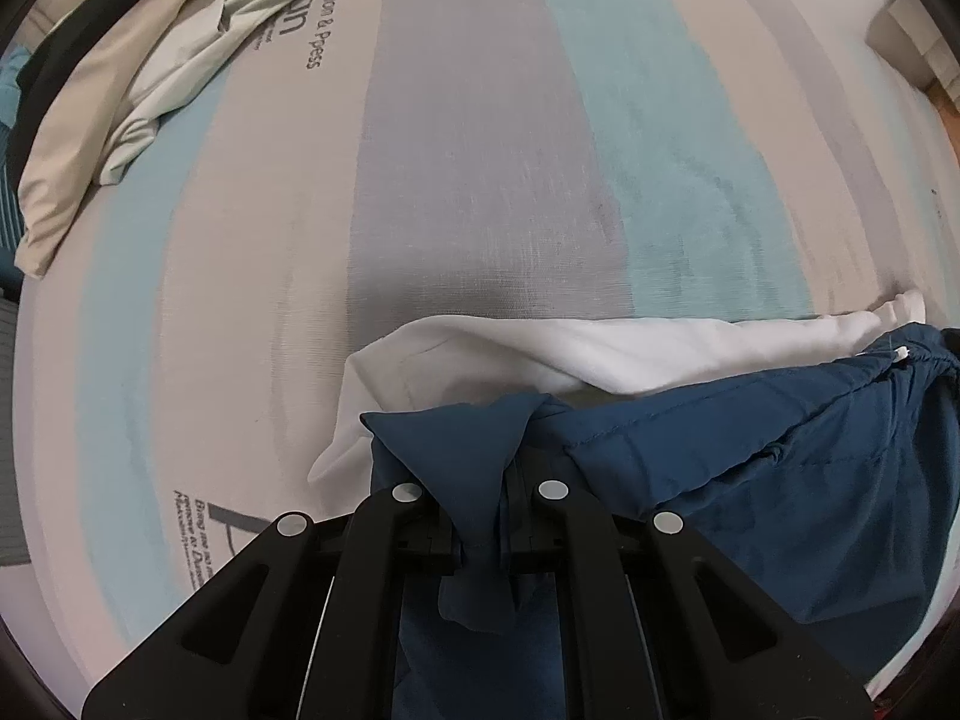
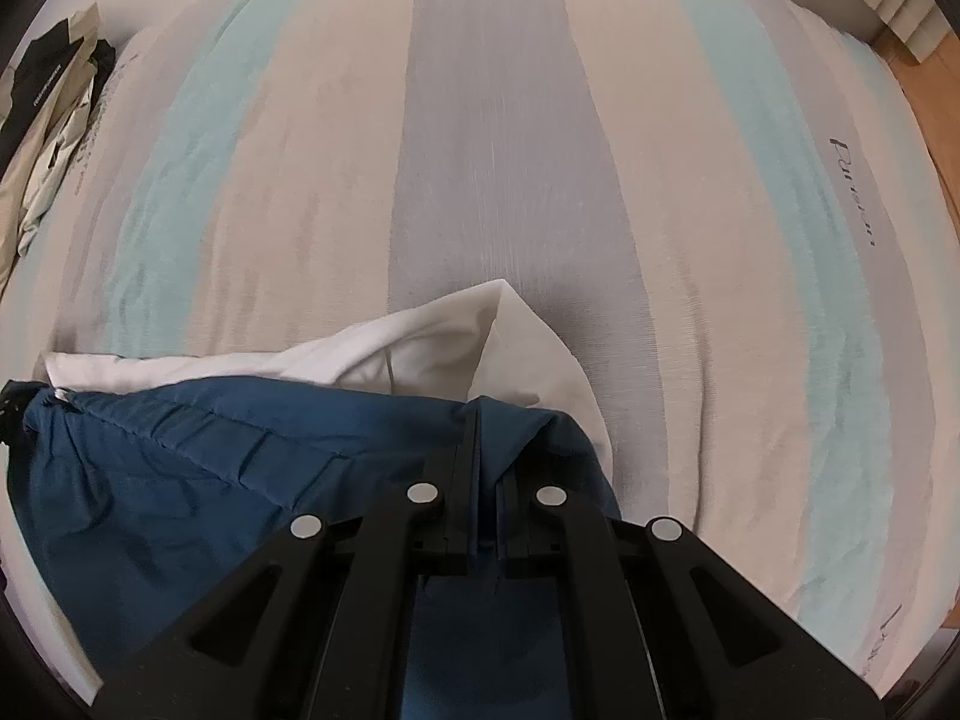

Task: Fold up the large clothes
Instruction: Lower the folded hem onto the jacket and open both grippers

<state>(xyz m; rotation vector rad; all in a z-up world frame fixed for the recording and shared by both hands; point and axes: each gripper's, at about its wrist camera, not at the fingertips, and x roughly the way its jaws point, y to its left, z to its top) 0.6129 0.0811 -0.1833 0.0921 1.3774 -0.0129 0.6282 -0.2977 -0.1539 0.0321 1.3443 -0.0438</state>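
A dark blue garment [image 1: 750, 480] with a white lining or white cloth [image 1: 570, 354] beneath it lies on the striped bed. My left gripper [image 1: 483, 480] is shut on a bunched left corner of the blue garment, with fabric hanging down between the jaws. In the right wrist view the same blue garment [image 2: 180, 480] spreads to the left, with the white cloth [image 2: 450, 348] past it. My right gripper [image 2: 489, 468] is shut on the garment's right corner, low over the bed.
The bed sheet [image 1: 480, 150] has wide grey, beige and teal stripes with printed text. A pile of beige, white and black clothes [image 1: 120, 78] lies at the far left, also seen in the right wrist view [image 2: 48, 120]. Wooden floor [image 2: 936, 90] shows past the bed's right edge.
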